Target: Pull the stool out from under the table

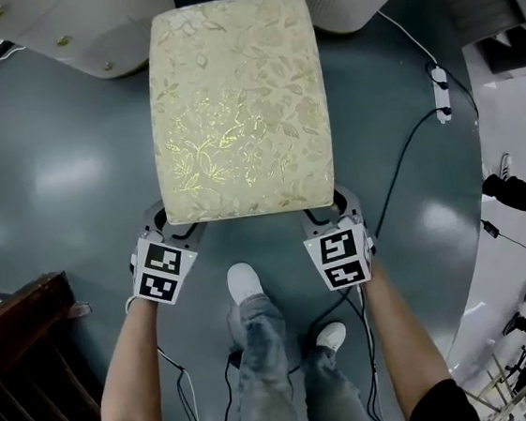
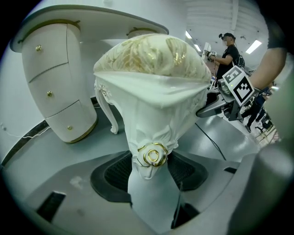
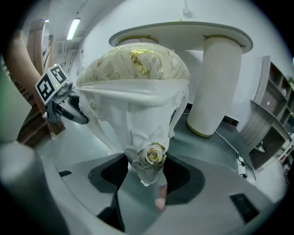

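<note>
At the near corners of the stool (image 1: 238, 113), the left gripper (image 1: 171, 228) pinches the near-left leg (image 2: 151, 193) and the right gripper (image 1: 332, 212) pinches the near-right leg (image 3: 146, 158). The seat lies mostly clear of the table (image 1: 63, 29). An even, level pull toward the near side should prevent skewing.

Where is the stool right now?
Head view, centre: the stool stands before the white table, left gripper and right gripper clamping its near legs.
</note>
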The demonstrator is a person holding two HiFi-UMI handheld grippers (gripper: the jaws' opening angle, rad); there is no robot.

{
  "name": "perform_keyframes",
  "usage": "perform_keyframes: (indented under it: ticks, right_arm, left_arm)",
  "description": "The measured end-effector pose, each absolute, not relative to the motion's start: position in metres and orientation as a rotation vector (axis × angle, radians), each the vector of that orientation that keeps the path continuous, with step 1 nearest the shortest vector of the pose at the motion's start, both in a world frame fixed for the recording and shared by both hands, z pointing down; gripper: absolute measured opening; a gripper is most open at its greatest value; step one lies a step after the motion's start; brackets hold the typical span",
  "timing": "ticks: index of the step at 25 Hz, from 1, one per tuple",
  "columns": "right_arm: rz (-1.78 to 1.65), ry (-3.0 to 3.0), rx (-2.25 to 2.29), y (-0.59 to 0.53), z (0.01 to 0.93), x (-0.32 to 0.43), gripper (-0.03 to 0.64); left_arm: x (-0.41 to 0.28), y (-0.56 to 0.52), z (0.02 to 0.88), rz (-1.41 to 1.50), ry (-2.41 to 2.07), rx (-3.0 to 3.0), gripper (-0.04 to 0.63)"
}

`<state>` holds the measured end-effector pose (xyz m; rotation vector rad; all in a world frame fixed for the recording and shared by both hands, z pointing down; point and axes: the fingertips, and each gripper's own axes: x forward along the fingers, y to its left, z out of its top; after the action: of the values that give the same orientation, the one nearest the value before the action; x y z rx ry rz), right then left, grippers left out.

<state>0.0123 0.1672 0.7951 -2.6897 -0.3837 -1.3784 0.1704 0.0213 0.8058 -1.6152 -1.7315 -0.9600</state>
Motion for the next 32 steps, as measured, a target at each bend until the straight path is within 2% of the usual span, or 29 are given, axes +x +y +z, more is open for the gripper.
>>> perform_keyframes:
  ticks: [12, 32]
  right_arm:
    - [-1.534, -0.301, -2.545, 0.156, 0.774, -0.001, 0.298]
    - [-1.563, -0.391, -2.467, 0.154, 0.766, -0.008, 0.301]
  left_arm:
    - [0.158, 0.011, 0.788, -1.145, -1.726, -1.502, 0.249]
    - [0.160, 0.002, 0.778, -1.168, -1.694, -1.496, 0.249]
